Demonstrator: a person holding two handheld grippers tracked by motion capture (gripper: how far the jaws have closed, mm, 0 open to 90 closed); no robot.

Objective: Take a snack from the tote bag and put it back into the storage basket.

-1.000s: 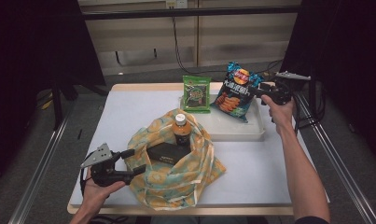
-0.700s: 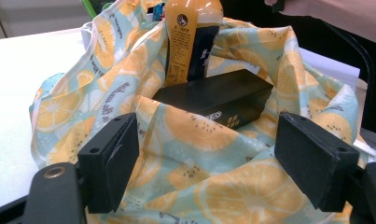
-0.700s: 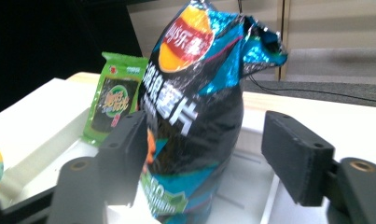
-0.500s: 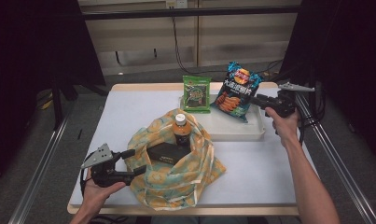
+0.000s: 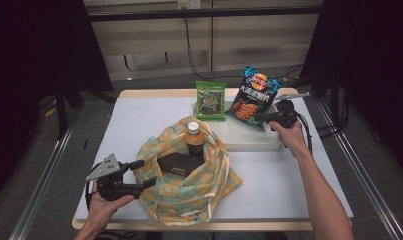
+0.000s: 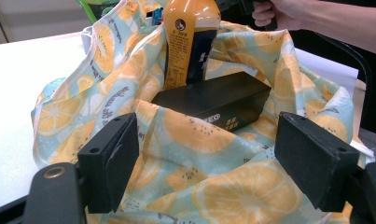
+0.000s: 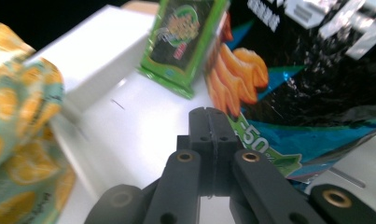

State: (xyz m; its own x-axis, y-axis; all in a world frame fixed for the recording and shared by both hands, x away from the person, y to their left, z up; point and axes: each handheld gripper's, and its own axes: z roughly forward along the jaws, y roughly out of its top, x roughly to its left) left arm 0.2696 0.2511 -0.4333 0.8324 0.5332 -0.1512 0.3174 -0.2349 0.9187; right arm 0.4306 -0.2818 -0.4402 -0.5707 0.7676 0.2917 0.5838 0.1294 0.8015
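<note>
At the near edge of the white desk (image 5: 289,190), at about 7 o'clock, the left hand-held gripper (image 5: 139,175) lies level with its jaws spread wide, one on each side of the near rim of the lemon-print cloth bag (image 5: 189,192); in the left gripper view the pads stand apart from the fabric, pinching nothing. The bag sits open at the desk's middle, and in it a black box (image 5: 176,163) lies flat with an orange drink bottle (image 5: 193,139) upright just behind it. Farther off, at about 1 o'clock, a shallow white tray (image 5: 249,142) carries a green snack packet (image 5: 211,101) at 12 o'clock, standing on edge, and beside it a blue chip bag (image 5: 252,97) leaning against the tray's far side. The right hand-held gripper (image 5: 263,118) reaches in from 2 o'clock; its jaws have just been closing and now meet, pads pressed together at the chip bag's lower edge, though whether any of the foil is caught between them I cannot tell.
</note>
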